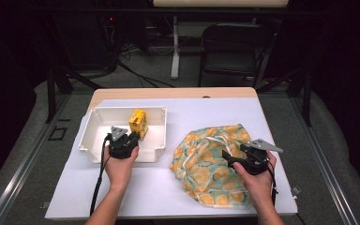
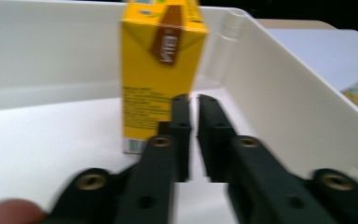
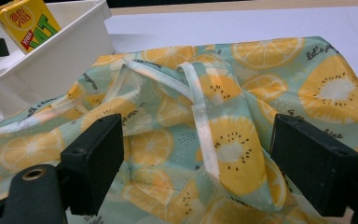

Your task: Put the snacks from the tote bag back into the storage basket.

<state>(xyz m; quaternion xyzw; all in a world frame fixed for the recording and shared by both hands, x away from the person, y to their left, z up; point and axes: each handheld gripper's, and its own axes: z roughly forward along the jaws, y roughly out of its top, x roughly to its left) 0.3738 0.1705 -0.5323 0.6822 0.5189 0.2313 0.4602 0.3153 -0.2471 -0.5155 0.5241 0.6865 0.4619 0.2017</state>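
Note:
A yellow drink carton (image 1: 138, 123) stands upright inside the white tray (image 1: 122, 110) on the left of the table. My left gripper (image 1: 133, 137) is over the tray's near side. In the left gripper view its jaws (image 2: 193, 100) are shut with nothing between them, just in front of the carton (image 2: 161, 70) and slightly to its right. A crumpled cloth bag (image 1: 211, 173) printed with lemons and kiwis lies on the right. My right gripper (image 1: 228, 158) hovers low over the bag (image 3: 168, 107), open (image 3: 200, 149), its pads either side of a white strap.
A white sheet (image 1: 168, 187) covers most of the wooden table. The tray wall (image 2: 284, 102) rises close to the right of my left gripper. A black chair (image 1: 232, 47) and a white table leg (image 1: 175, 51) stand beyond the far edge.

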